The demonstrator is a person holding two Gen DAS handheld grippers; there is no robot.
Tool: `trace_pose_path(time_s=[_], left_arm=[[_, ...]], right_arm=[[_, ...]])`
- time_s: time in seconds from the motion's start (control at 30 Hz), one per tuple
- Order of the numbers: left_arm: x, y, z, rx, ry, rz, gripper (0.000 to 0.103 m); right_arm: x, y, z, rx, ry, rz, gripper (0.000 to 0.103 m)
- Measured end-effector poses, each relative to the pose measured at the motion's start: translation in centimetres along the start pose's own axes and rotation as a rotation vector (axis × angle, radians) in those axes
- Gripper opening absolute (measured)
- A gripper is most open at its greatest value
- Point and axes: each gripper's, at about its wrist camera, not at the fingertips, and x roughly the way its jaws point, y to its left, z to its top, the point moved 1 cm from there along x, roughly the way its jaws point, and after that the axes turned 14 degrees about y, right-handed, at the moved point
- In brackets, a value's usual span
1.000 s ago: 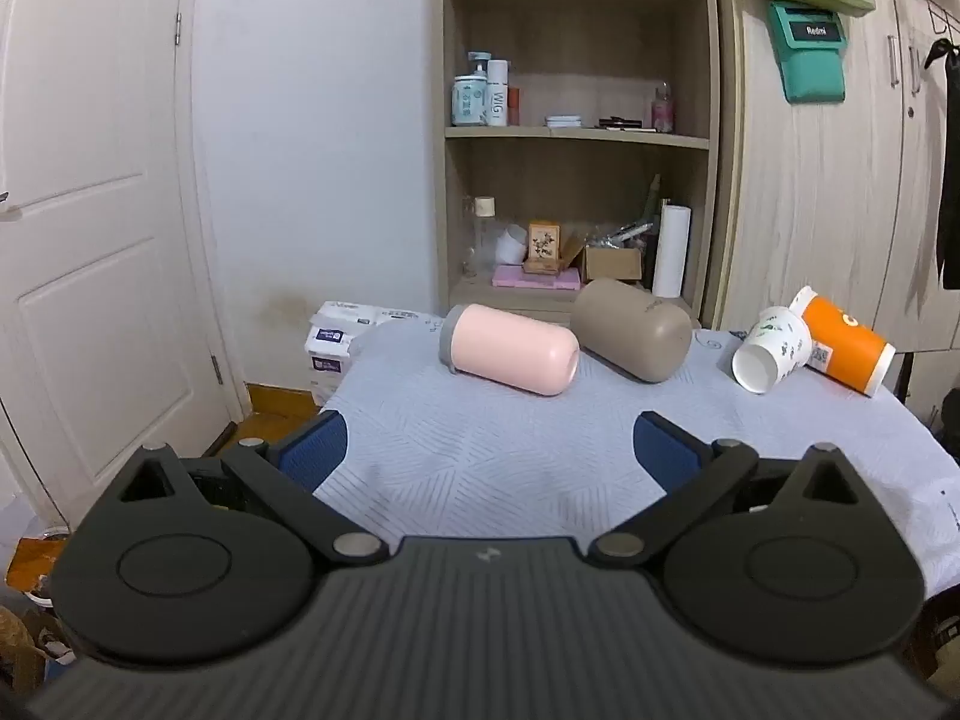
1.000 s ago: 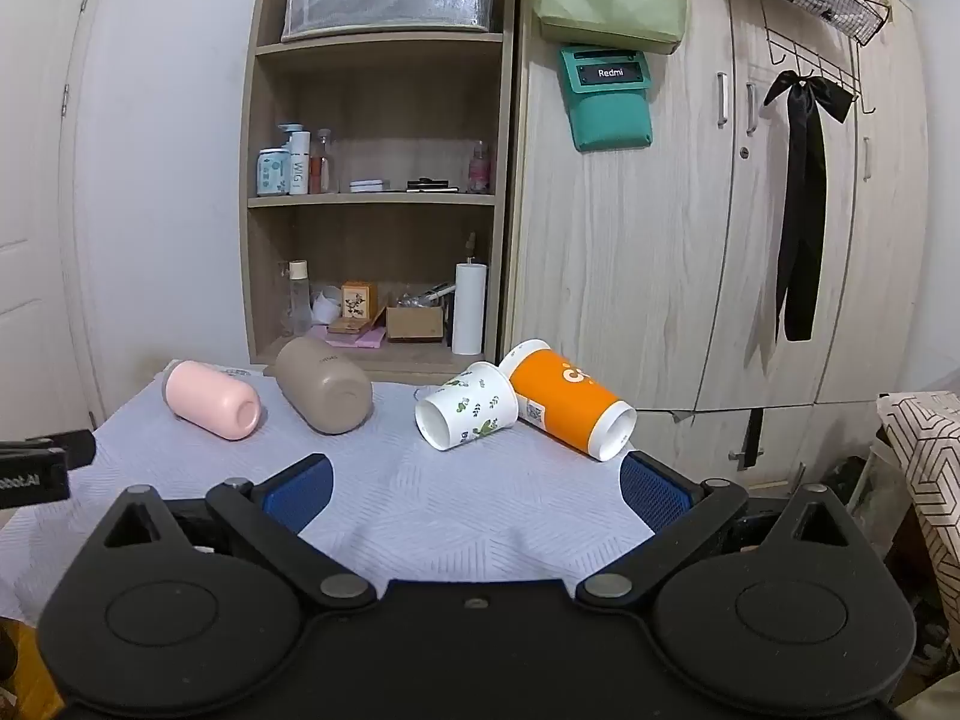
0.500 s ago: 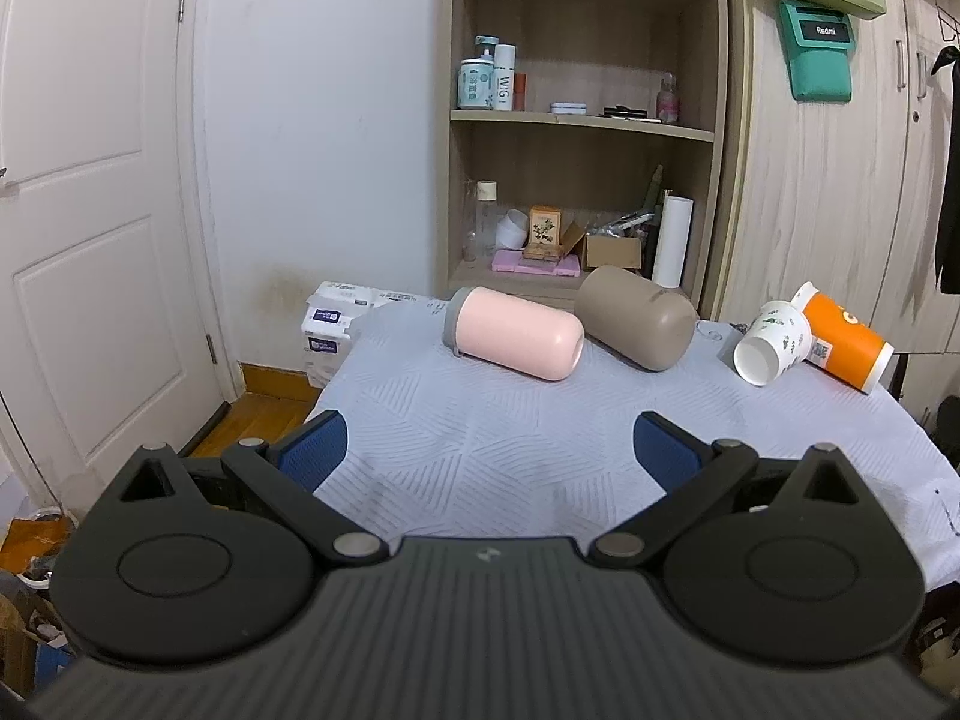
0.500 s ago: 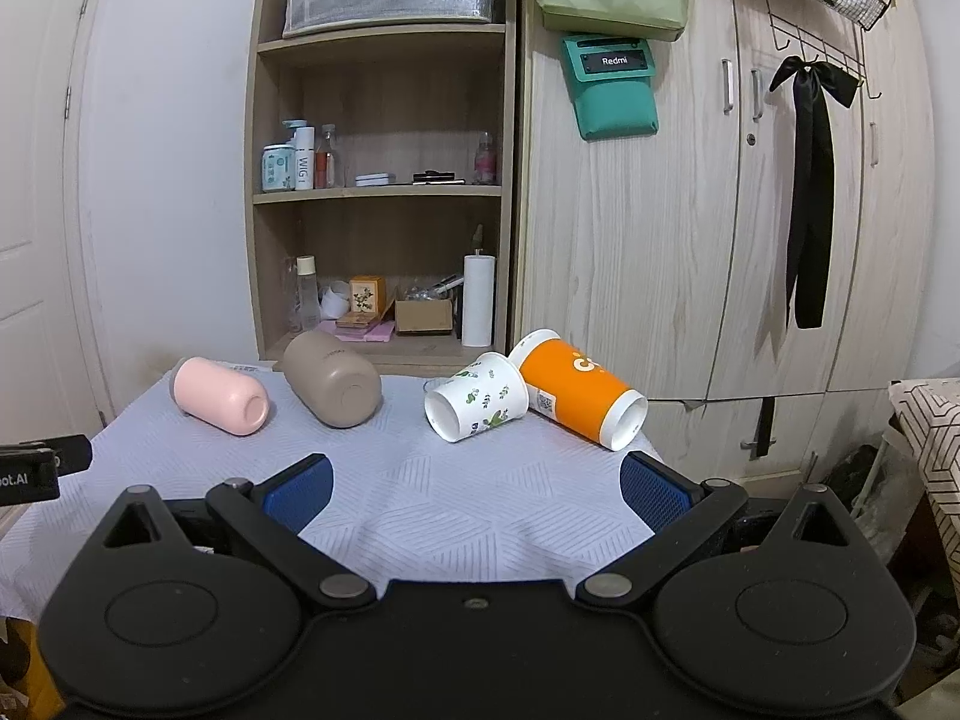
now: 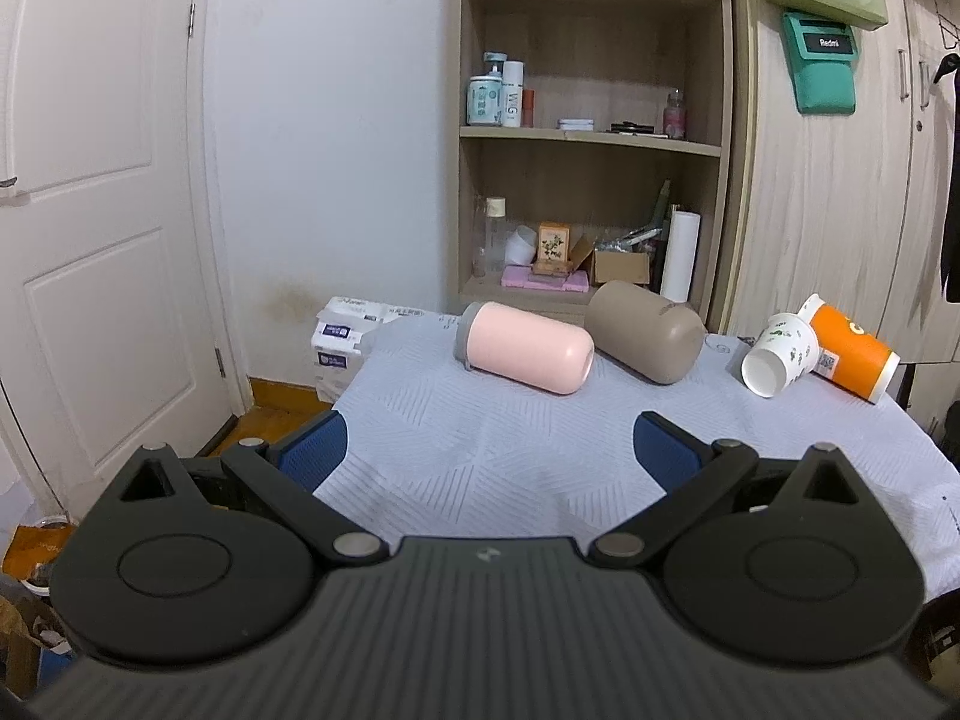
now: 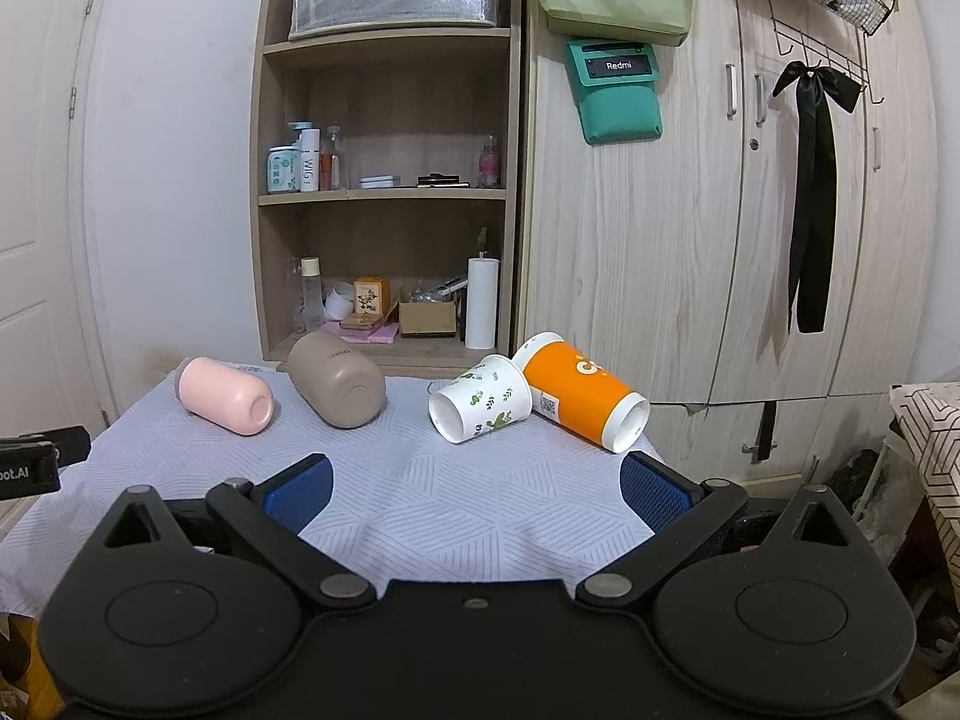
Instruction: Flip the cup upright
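Note:
Several cups lie on their sides on a table with a pale blue cloth (image 5: 492, 438): a pink cup (image 5: 522, 348) (image 6: 225, 396), a taupe cup (image 5: 645, 330) (image 6: 336, 378), a white leaf-print paper cup (image 5: 777, 354) (image 6: 480, 399) and an orange paper cup (image 5: 849, 348) (image 6: 579, 399). My left gripper (image 5: 489, 453) is open and empty, above the near table edge, short of the pink cup. My right gripper (image 6: 474, 486) is open and empty, short of the white cup.
A wooden shelf unit (image 6: 384, 198) with bottles and boxes stands behind the table, wardrobe doors (image 6: 720, 240) to its right. A white door (image 5: 102, 240) is at left, with tissue packs (image 5: 348, 330) on the floor. The left gripper's edge shows in the right wrist view (image 6: 36, 459).
Both grippers have risen and tilted a little, so the cups sit lower in both views. The cups have not moved and both grippers stay open.

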Motion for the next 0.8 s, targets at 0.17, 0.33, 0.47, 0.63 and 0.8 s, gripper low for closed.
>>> trace_pose_path(time_s=[0.17,0.33,0.47,0.63,0.8], left_arm=[[-0.53,0.06,-0.25,0.004,-0.033,-0.034,0.103],[-0.9,0.03,-0.16,0.006,-0.056,-0.048,0.103],[-1.01,0.01,-0.15,0.011,-0.063,-0.049,0.103],[-0.95,-0.08,-0.11,0.019,-0.058,-0.047,0.103],[-0.91,-0.11,-0.09,0.02,-0.052,-0.046,0.103]], right_arm=[[-0.11,-0.01,-0.04,0.001,-0.002,0.0,0.103],[-0.13,-0.02,0.0,0.0,-0.001,0.0,0.103],[-0.15,0.02,-0.04,-0.005,0.002,0.001,0.103],[-0.16,0.11,-0.07,-0.012,0.007,0.004,0.103],[-0.15,0.16,-0.07,-0.017,0.01,0.005,0.103]])
